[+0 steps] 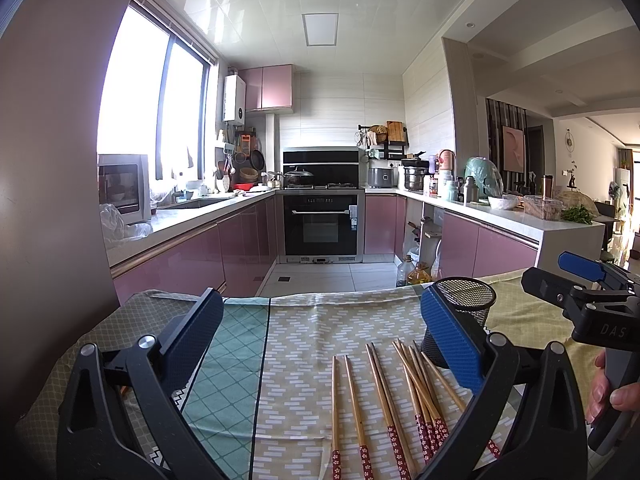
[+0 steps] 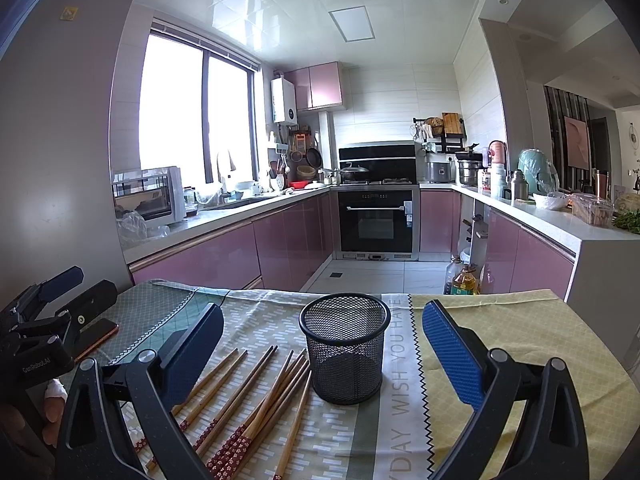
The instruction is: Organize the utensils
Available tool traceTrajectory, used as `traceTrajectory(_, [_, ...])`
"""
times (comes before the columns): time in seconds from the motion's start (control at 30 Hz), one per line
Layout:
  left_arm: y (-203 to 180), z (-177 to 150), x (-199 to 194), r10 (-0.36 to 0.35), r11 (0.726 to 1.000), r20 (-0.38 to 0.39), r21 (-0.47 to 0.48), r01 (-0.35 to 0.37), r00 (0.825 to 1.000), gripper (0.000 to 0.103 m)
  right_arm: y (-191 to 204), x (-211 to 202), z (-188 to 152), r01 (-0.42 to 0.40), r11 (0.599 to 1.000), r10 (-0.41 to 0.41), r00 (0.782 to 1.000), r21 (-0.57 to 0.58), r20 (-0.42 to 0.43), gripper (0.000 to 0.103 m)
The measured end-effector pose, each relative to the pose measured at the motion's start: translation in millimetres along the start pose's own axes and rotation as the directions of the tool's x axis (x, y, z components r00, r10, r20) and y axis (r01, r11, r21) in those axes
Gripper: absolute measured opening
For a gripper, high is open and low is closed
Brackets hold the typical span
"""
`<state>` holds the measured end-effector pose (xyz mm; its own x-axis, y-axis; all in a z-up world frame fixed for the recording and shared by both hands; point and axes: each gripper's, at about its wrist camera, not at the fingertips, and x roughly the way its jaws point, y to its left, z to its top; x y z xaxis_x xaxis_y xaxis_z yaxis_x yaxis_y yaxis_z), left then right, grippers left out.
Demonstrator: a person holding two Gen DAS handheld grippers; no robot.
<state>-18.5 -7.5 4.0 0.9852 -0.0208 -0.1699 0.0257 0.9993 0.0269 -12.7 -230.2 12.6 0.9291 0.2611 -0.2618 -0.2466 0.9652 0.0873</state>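
Observation:
Several wooden chopsticks (image 1: 384, 396) with red flowered ends lie loose on the patterned tablecloth (image 1: 304, 340). A black mesh cup (image 2: 345, 352) stands upright and empty just right of the chopsticks (image 2: 256, 396). My left gripper (image 1: 320, 332) hovers open above the cloth, the chopsticks below and between its fingers; the mesh cup (image 1: 466, 312) sits partly behind its right finger. My right gripper (image 2: 322, 340) is open too, facing the cup, which stands between its fingers. Each gripper shows at the edge of the other's view: the right gripper (image 1: 576, 280) and the left gripper (image 2: 68, 288).
A phone (image 2: 98, 334) lies on the cloth at the left. Behind the table's far edge are oil bottles (image 2: 462, 278) on the floor, pink kitchen cabinets (image 1: 200, 256) and an oven (image 1: 322, 224). A person's fingers (image 1: 614, 396) hold the right gripper's handle.

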Motion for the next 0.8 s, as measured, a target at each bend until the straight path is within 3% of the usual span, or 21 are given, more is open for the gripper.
traceTrajectory(0.53, [-1.6,-5.6,4.8,-0.008,1.000,-0.024,0.004,0.008,1.000,0.097,-0.1,0.6,1.2,-0.006,1.000,0.006,1.000,0.001,-0.008,0.096])
traceTrajectory(0.7, [2.9,-10.8,21.7,-0.020,1.000,-0.110,0.021,0.022,0.994,0.097,1.5,8.2,-1.6,-0.041,0.999,0.041,0.997,-0.011,-0.069,0.096])
traceTrajectory(0.8, [3.2,-20.7,38.9,-0.011,0.998,-0.197,0.056,0.022,0.980,0.097,1.9,16.9,-8.1,-0.085,0.996,0.083,0.988,-0.013,-0.131,0.096])
